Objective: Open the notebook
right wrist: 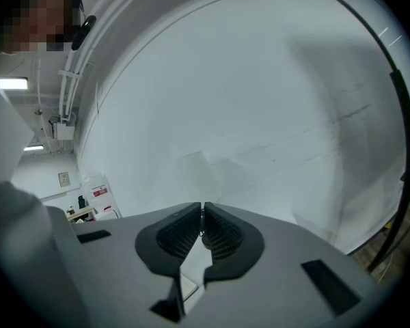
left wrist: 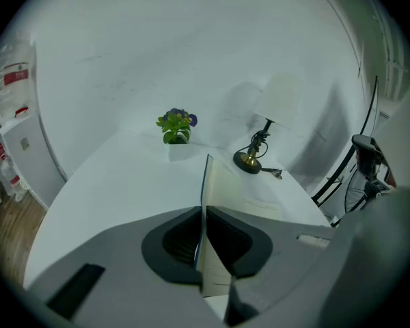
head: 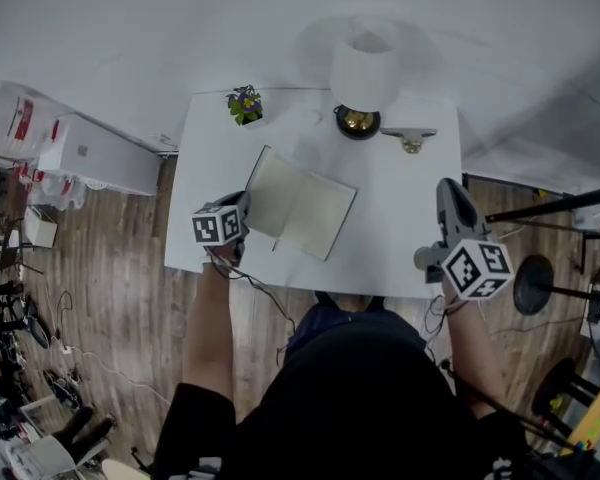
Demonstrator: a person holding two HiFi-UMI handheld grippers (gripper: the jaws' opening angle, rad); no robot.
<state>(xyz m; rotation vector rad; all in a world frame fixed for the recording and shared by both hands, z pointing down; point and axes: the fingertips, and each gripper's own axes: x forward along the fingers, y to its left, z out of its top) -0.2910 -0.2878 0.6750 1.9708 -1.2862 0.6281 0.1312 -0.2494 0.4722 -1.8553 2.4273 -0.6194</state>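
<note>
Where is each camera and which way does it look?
Head view: on the person's head, looking down at the table, notebook and lamp; both arms, left gripper and right gripper show.
Left gripper view: on the left gripper, facing lamp and plant; its jaws pinch the notebook's cover.
Right gripper view: on the right gripper, facing a white wall; its jaws are together, empty.
Head and left gripper views share notebook, lamp, plant.

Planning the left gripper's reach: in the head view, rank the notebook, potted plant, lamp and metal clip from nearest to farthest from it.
1. Notebook, held in the left gripper's jaws.
2. Potted plant, far left corner.
3. Lamp, far middle.
4. Metal clip, right of the lamp.
</note>
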